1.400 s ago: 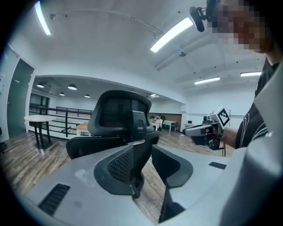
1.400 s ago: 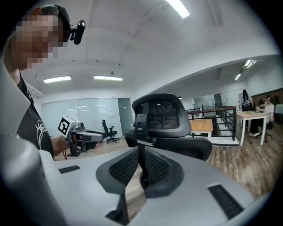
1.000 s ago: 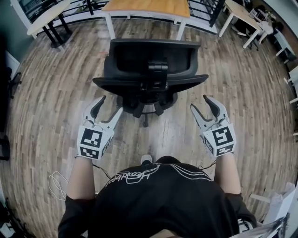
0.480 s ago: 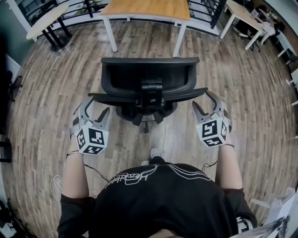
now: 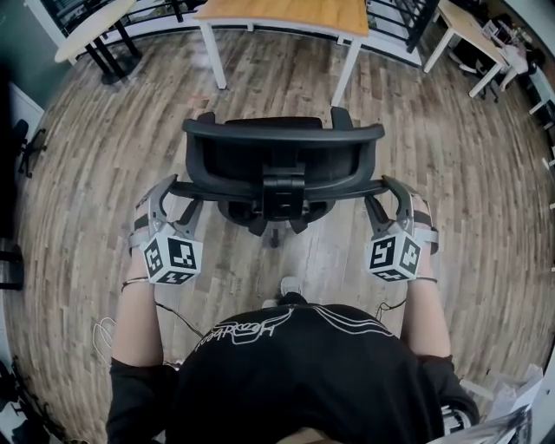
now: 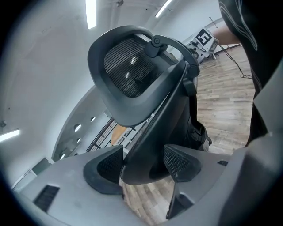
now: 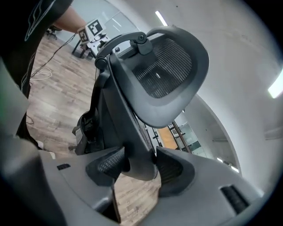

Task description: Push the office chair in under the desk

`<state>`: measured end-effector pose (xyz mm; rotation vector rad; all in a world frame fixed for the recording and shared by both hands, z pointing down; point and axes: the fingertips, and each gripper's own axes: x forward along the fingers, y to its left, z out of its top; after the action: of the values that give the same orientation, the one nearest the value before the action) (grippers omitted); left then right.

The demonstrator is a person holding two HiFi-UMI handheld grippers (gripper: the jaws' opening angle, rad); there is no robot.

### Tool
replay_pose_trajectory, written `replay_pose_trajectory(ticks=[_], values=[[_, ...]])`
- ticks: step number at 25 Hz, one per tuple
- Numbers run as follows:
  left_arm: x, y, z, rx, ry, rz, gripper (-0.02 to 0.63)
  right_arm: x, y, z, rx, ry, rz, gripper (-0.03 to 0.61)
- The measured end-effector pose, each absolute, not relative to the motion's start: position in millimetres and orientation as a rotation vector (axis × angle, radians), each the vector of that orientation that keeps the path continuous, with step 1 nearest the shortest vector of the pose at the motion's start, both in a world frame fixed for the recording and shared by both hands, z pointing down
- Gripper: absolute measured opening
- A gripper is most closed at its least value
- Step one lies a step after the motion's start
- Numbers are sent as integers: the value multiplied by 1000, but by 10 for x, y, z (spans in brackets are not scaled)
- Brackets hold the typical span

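Dead ahead of both grippers: chair (image 5: 282, 156), on the floor (image 5: 87, 173) short of the desk (image 5: 286, 13), backrest turned to the person, seat facing the open span between the desk legs (image 5: 344, 74). Not yet under, and by the head view well apart from the desktop's edge. Long axis of the back bar (image 5: 225, 189) lying left to right, square to the line toward the desk, so a straight forward shove probably enough. Neither hand nearer: left gripper (image 5: 180, 192) at the bar's left end, right gripper (image 5: 381, 191) at its right end, about level with each other.

Left gripper spread wide, astride the bar's left tip, textured pads just beside it on both sides. No plain squeeze to be made out there. Right gripper also wide but closing, with the bar's right tip between the jaws and touching both pads, so pinching the chair at that end.

Judged next: equal pressure from both ends, to keep the chair from swinging off line toward one leg. Base (image 5: 274, 227) mostly hidden under the seat, so no telling which way it will roll.
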<state>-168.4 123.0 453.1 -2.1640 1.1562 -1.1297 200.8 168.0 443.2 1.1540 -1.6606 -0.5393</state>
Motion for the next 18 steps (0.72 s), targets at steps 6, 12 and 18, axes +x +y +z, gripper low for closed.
replay_pose_trajectory(ticks=[6,12,18], values=[[-1672,1159,4535,-2152,1153,-1150,278,2022,1639,4433,1126,-1687,-554,244],[-1693,1064,4570,-2137,1174,-1182,276,2008,1545,4451,1113,-1705,-577,242],[-1662,828,4579,-2132,1191,-1198,276,2044,1319,4446,1113,-1706,-580,241]])
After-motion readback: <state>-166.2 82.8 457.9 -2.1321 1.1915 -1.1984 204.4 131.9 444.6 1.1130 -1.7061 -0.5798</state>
